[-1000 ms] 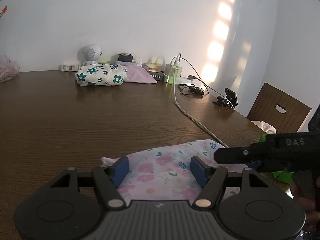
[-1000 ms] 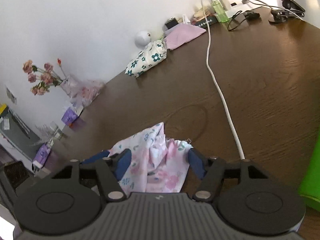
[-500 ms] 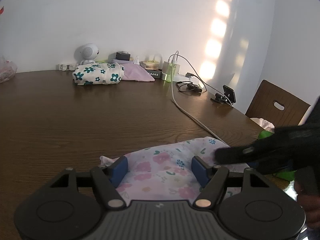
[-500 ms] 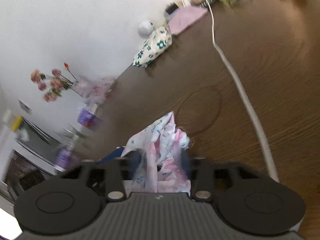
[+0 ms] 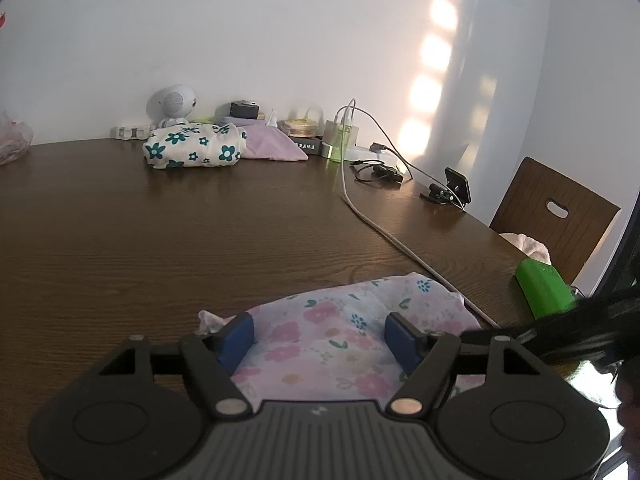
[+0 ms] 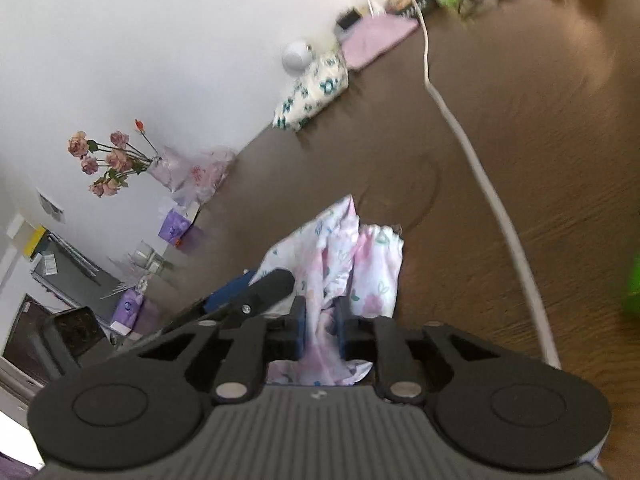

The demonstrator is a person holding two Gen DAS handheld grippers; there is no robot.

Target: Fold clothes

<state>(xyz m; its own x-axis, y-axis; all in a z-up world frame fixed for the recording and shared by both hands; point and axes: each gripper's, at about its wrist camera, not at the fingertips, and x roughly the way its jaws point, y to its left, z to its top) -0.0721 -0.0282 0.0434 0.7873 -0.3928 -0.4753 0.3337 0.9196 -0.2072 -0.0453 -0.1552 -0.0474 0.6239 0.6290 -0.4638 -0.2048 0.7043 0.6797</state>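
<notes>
A white garment with pink flowers (image 5: 340, 332) lies on the brown table near its front edge. My left gripper (image 5: 320, 340) hovers over it, open, its blue pads (image 5: 239, 336) wide apart on either side of the cloth. In the right wrist view my right gripper (image 6: 320, 332) is shut on a bunched fold of the same floral garment (image 6: 344, 256), which rises between its fingers. The left gripper's finger (image 6: 264, 286) shows just left of that fold. The right gripper appears as a blurred dark shape (image 5: 560, 332) at the right of the left wrist view.
Folded clothes, one with teal flowers (image 5: 192, 152) and one pink (image 5: 272, 148), sit at the table's back. A white cable (image 5: 384, 232) runs across the table beside the garment. A green object (image 5: 544, 288) and a wooden chair (image 5: 556, 216) stand right. A flower vase (image 6: 172, 168) stands at the left edge.
My right gripper has closed on the garment's fold and lifted it, the view tilting and blurring. The left gripper stayed open over the cloth, shifting only slightly.
</notes>
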